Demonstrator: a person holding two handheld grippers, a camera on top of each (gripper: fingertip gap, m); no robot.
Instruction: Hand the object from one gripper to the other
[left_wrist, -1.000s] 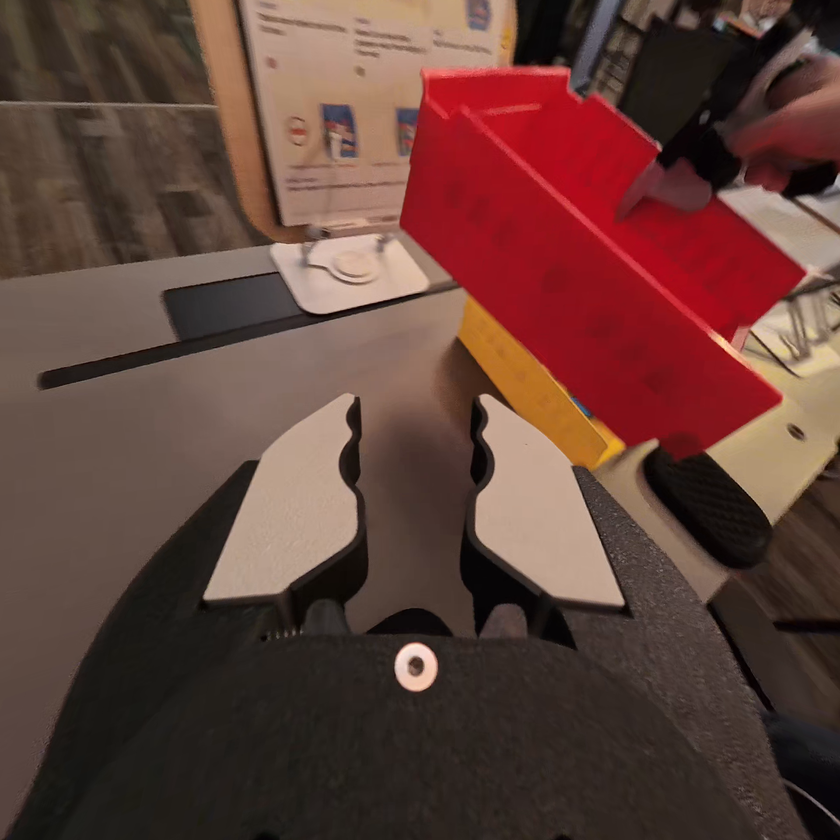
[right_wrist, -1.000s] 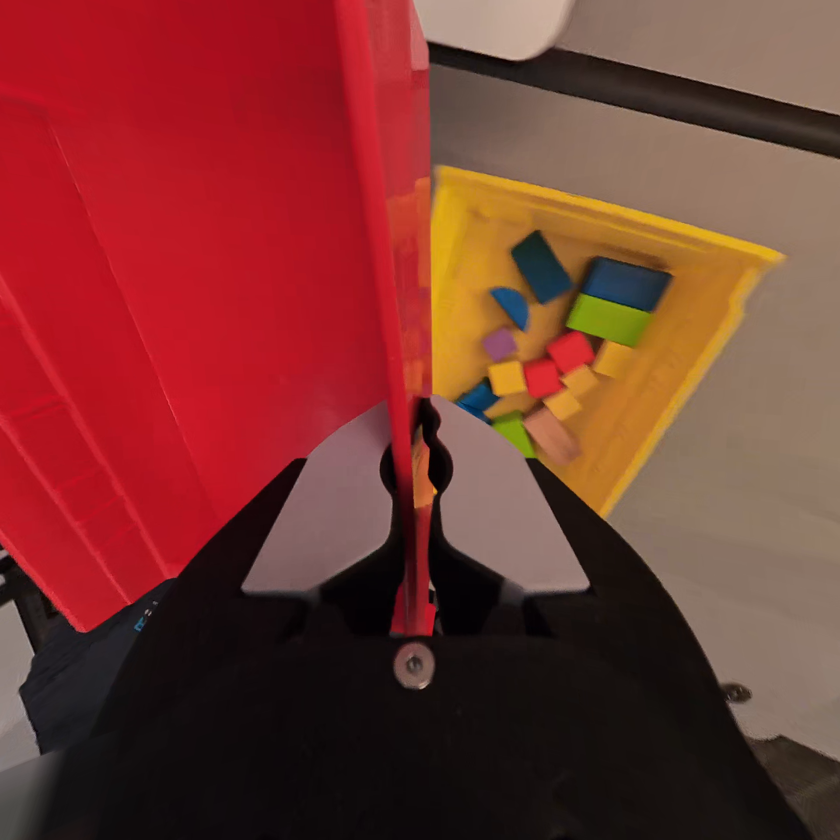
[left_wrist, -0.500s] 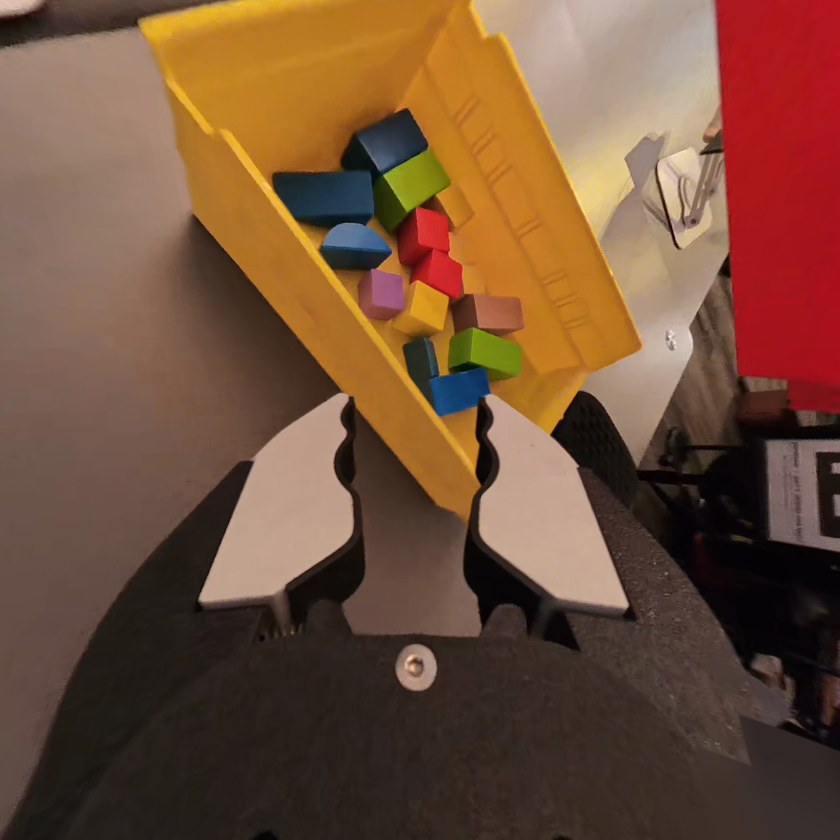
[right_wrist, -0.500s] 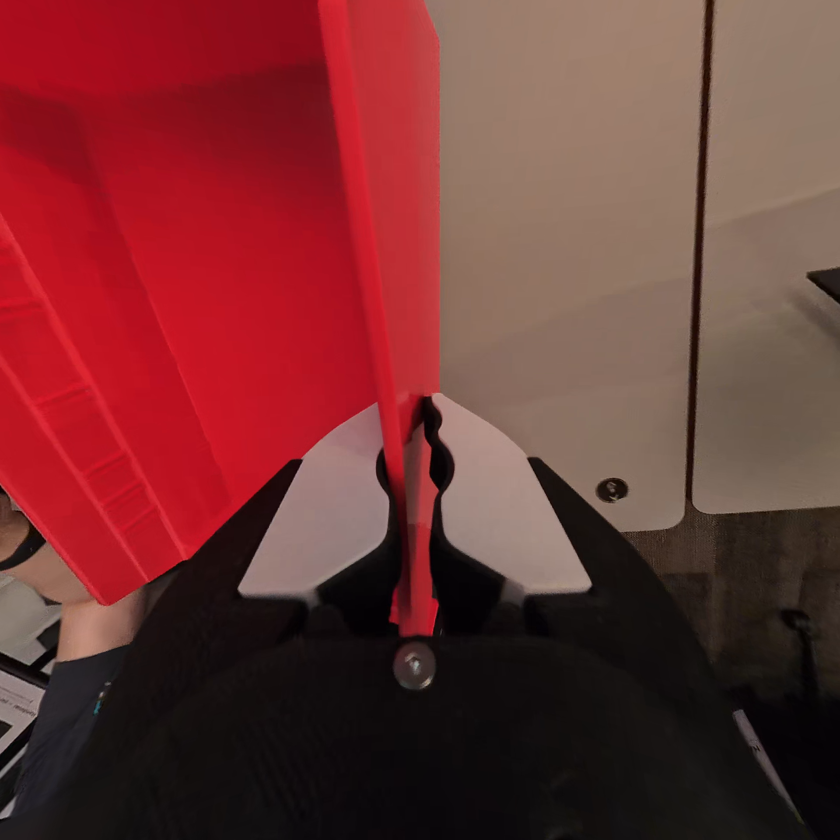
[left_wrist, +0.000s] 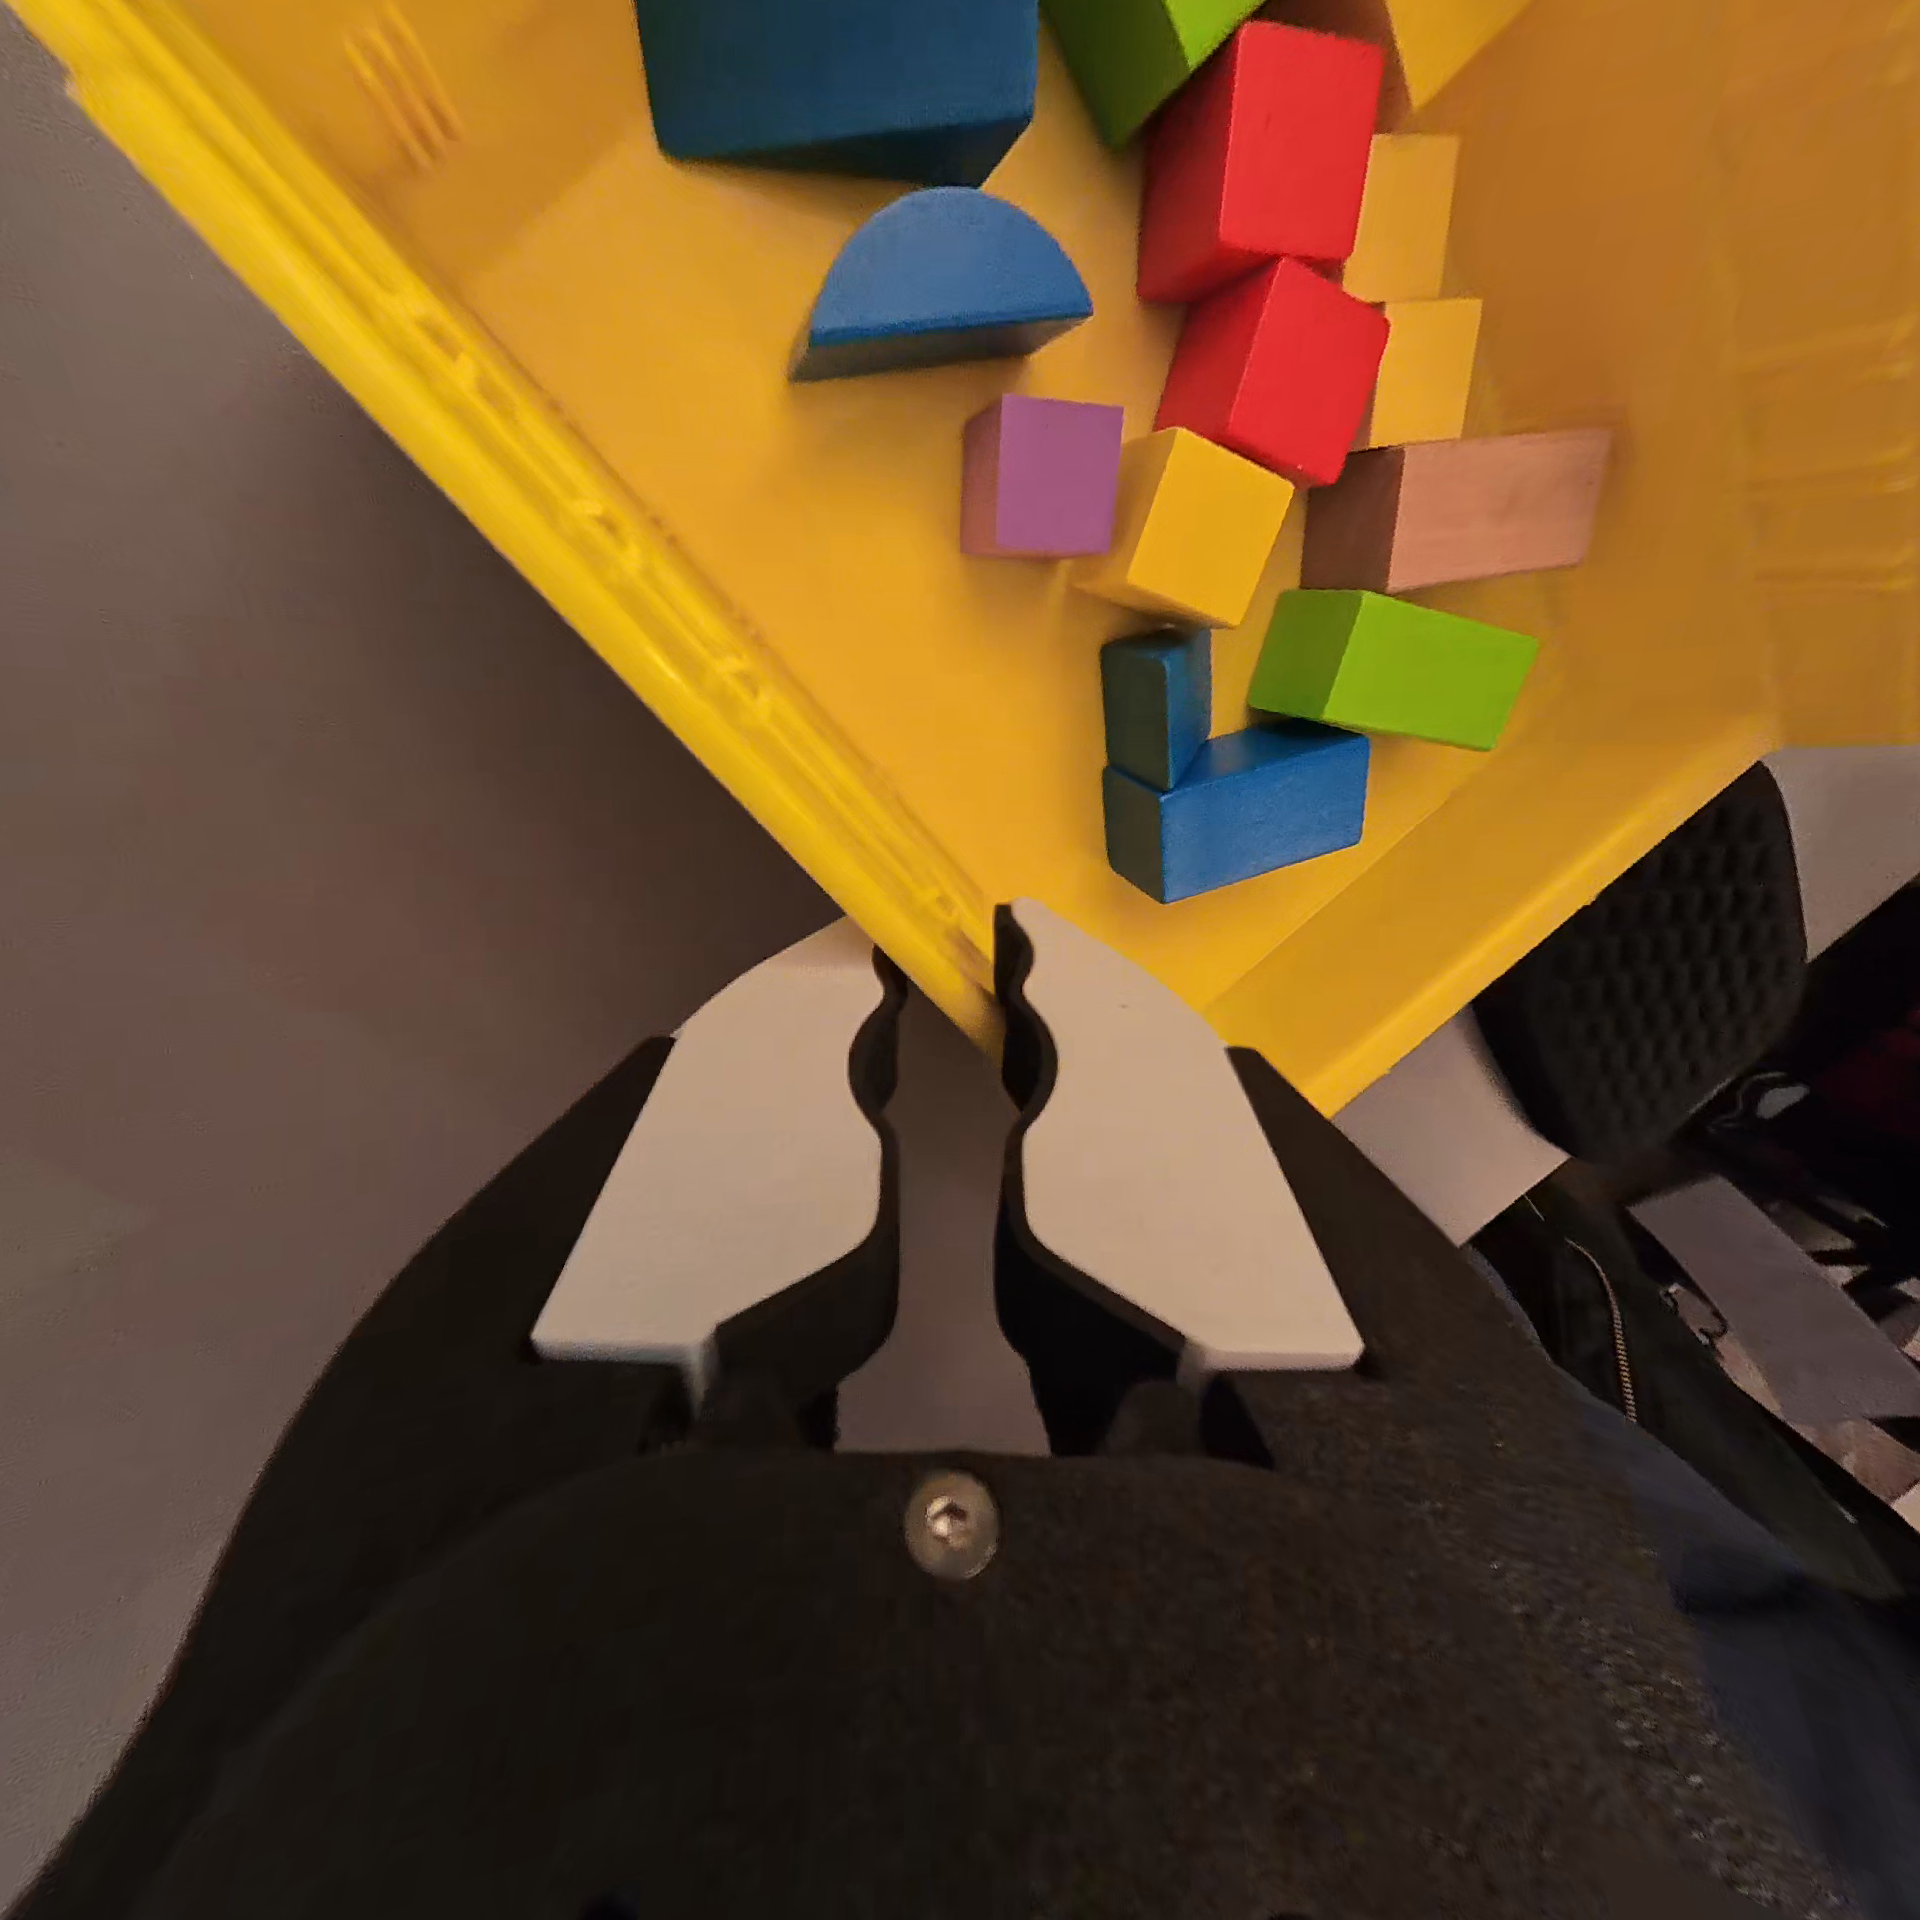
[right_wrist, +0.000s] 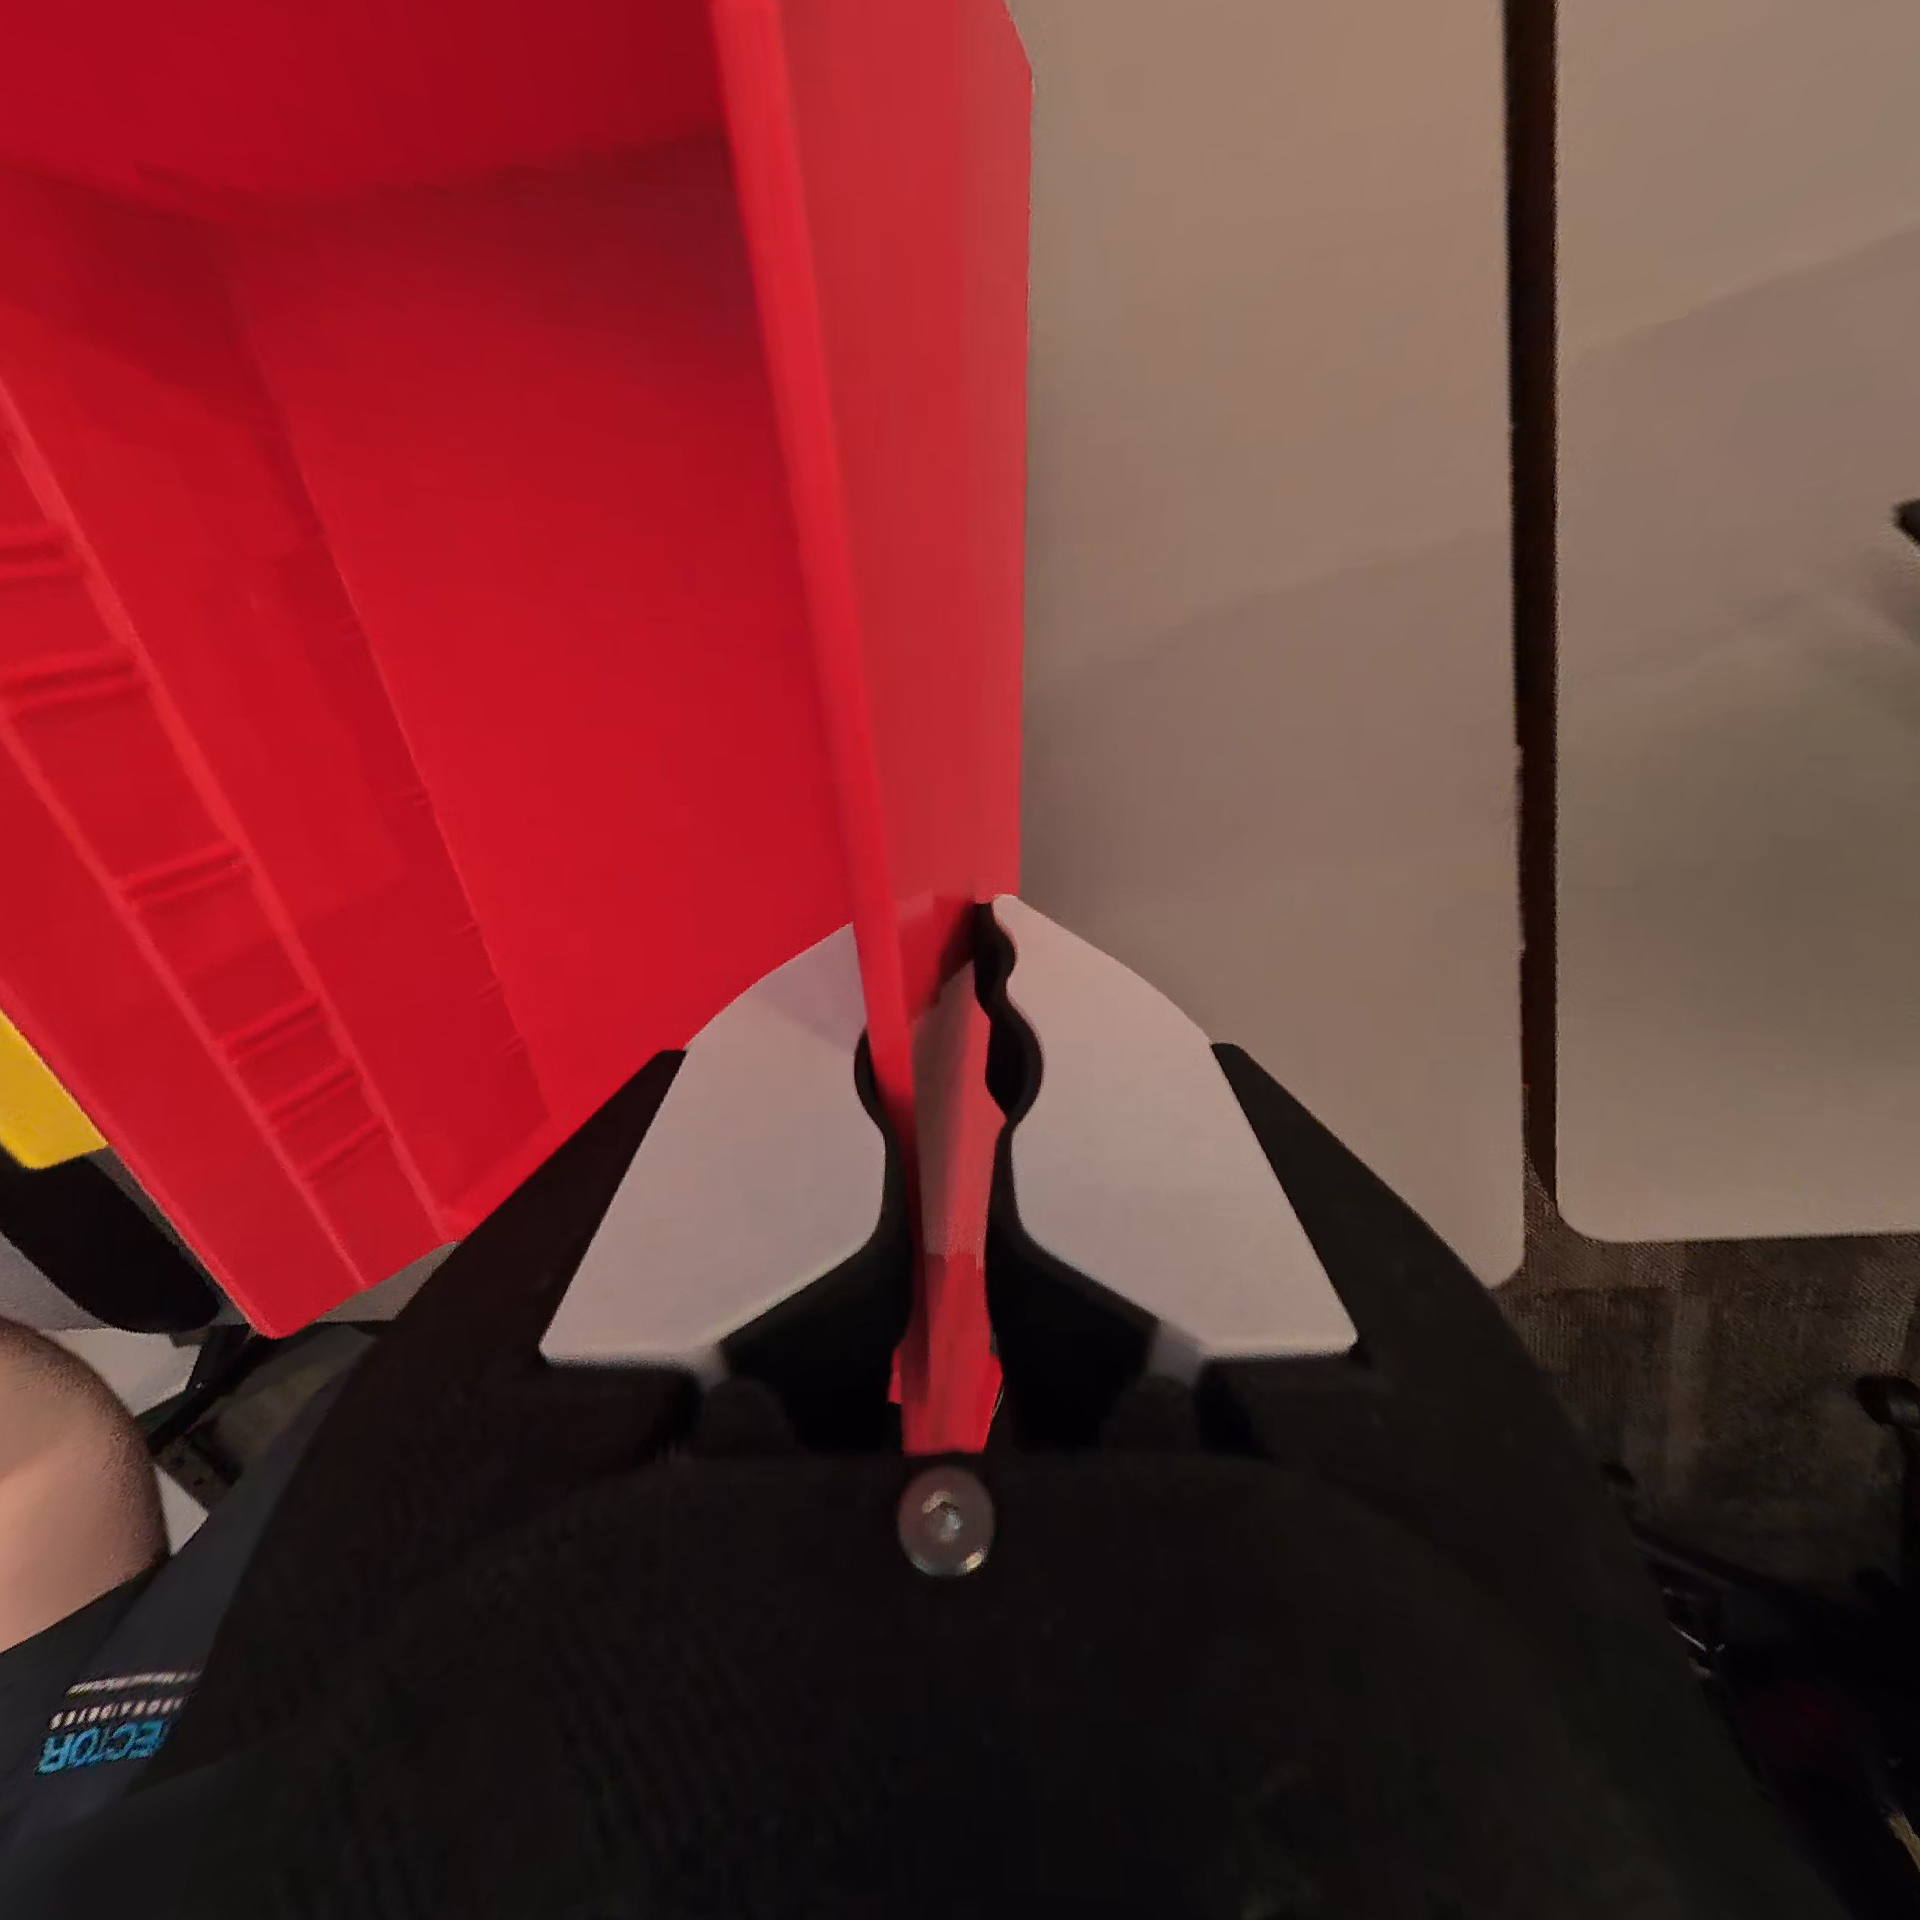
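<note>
My left gripper (left_wrist: 943, 945) has its jaws closed narrow on the near wall of a yellow bin (left_wrist: 727, 499), close to its corner. The bin holds several coloured wooden blocks (left_wrist: 1262, 156), among them red, blue, green, yellow and purple ones. My right gripper (right_wrist: 935, 925) is shut on the side wall of an empty red bin (right_wrist: 520, 520) and holds it up above a light table; the wall runs deep between the fingers. A corner of the yellow bin (right_wrist: 36, 1101) shows at the left edge of the right wrist view.
The yellow bin lies over a grey tabletop (left_wrist: 260, 727). A black textured rounded object (left_wrist: 1652, 987) sits just past the bin's right corner. Two light tabletops with a dark seam (right_wrist: 1532, 520) lie under the red bin, carpet (right_wrist: 1714, 1351) beyond. A person's arm (right_wrist: 52, 1455) is at lower left.
My left gripper moved in on the yellow bin and closed from wide open onto its near wall. My right gripper carried the red bin off to the right of the yellow bin, still gripping it.
</note>
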